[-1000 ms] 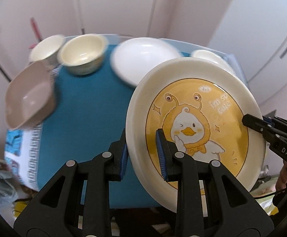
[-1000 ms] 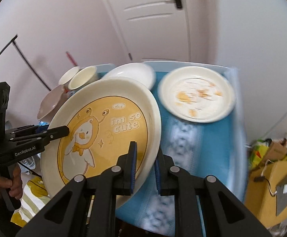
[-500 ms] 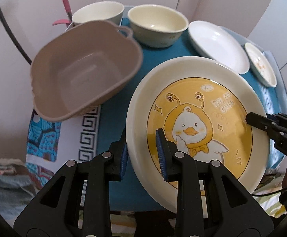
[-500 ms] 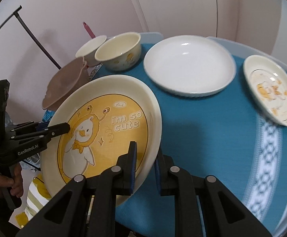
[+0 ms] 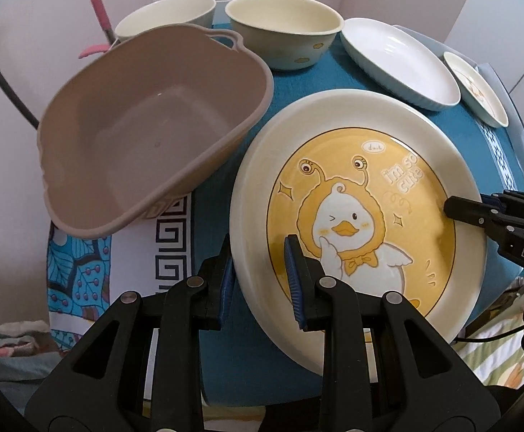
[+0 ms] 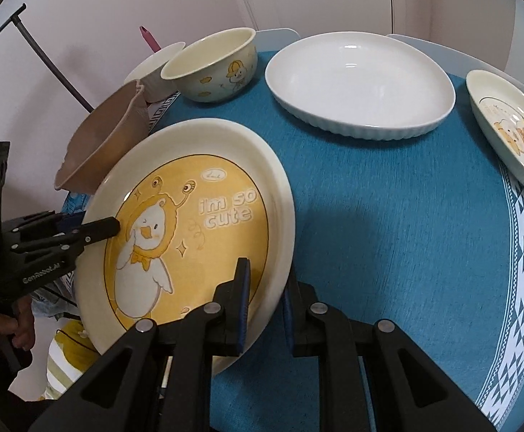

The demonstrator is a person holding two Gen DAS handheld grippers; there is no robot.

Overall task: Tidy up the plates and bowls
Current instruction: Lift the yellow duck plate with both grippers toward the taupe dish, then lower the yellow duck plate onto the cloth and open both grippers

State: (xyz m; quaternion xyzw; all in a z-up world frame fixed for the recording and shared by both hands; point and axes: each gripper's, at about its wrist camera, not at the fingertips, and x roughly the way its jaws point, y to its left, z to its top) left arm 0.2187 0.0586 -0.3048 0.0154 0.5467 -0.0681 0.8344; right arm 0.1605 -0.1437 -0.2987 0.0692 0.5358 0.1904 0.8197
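A large cream plate with a yellow duck picture [image 5: 362, 194] [image 6: 189, 223] is held tilted above the blue tablecloth by both grippers. My left gripper [image 5: 260, 280] is shut on its near rim; it also shows in the right wrist view [image 6: 96, 230]. My right gripper [image 6: 263, 298] is shut on the opposite rim; it also shows in the left wrist view [image 5: 470, 212]. A brown plastic basin [image 5: 146, 126] sits just left of the plate.
Two cream bowls [image 5: 283, 28] [image 5: 164, 14] stand at the back. A white oval dish [image 6: 359, 82] and a small duck plate [image 6: 510, 133] lie on the blue cloth [image 6: 388, 252] to the right. A pink utensil [image 5: 98, 10] leans by the wall.
Both grippers have carried the duck plate lower and to the left, closer to the brown basin. The basin and bowls now appear larger and nearer.
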